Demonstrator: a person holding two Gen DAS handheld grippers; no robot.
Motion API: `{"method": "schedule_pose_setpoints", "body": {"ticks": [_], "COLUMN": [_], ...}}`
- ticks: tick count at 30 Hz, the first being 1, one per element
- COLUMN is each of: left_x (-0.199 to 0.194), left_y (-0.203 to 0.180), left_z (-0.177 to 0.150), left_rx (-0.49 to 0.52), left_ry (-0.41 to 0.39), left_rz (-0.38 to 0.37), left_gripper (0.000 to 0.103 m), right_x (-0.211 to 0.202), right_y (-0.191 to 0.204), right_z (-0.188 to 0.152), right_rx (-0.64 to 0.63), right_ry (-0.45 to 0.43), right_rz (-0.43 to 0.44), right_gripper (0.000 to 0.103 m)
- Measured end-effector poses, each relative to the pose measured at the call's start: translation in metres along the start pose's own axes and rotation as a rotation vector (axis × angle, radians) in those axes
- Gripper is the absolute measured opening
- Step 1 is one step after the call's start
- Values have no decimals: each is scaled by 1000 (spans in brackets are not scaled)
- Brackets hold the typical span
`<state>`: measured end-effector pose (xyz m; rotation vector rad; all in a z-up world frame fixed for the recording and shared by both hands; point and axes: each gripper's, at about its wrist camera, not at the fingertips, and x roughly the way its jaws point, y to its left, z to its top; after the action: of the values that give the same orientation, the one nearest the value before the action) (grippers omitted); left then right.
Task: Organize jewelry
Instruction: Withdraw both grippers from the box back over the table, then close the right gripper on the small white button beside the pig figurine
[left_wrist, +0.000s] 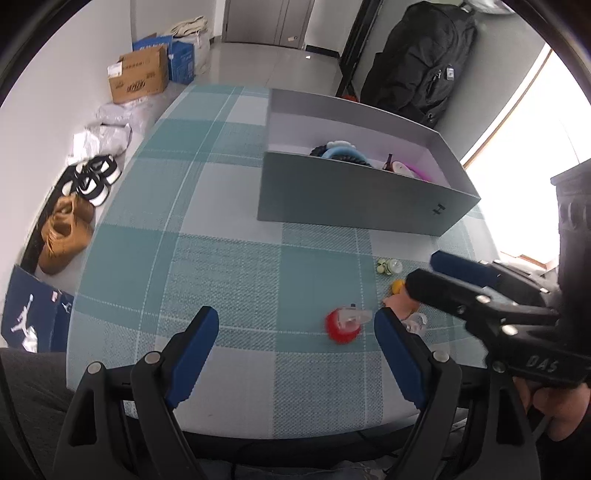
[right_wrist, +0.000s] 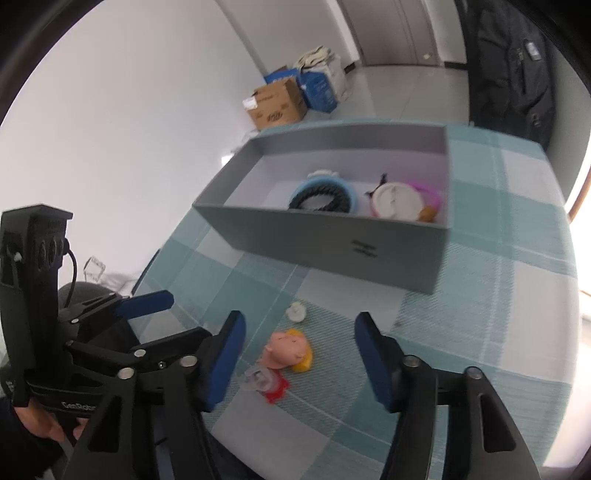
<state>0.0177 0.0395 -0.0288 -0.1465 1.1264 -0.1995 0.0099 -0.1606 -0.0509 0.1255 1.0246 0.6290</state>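
A grey open box (left_wrist: 354, 195) (right_wrist: 332, 236) stands on the checked tablecloth; inside lie a blue and black bracelet (right_wrist: 323, 197), a white round piece (right_wrist: 397, 201) and a pink ring (right_wrist: 434, 195). On the cloth near me lie a red clip with a clear part (left_wrist: 343, 325) (right_wrist: 267, 384), a pink doll-head charm with yellow hair (right_wrist: 290, 350) (left_wrist: 400, 301) and a small white-green charm (left_wrist: 389, 266) (right_wrist: 297, 312). My left gripper (left_wrist: 295, 345) is open, low over the cloth, the red clip near its right finger. My right gripper (right_wrist: 299, 354) is open, above the doll-head charm.
The table's front edge (left_wrist: 295, 432) is close below my left gripper. On the floor to the left are shoes (left_wrist: 66, 229), cardboard boxes (left_wrist: 138, 75) and a blue bag (left_wrist: 29, 314). A black backpack (left_wrist: 424, 59) stands behind the box.
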Motion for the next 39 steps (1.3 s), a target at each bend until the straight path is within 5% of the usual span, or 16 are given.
{"method": "schedule_pose_setpoints", "body": {"ticks": [6,21,39], "left_x": [-3,2,5], "left_y": [6,6,-6], "left_z": [0,-2,-4], "left_rx": [-31,-35,11], "left_ry": [-12,28,31], "left_rz": [-10,-20,-35], "left_gripper": [83,83,83], "right_x": [8,28,9], "right_y": [5,21,7], "right_z": [5,8,7], "right_rx": [5,-59,4], "right_ry": [7,47,-18], "right_rz": [11,-57,-30], "right_gripper": [53,9,9]}}
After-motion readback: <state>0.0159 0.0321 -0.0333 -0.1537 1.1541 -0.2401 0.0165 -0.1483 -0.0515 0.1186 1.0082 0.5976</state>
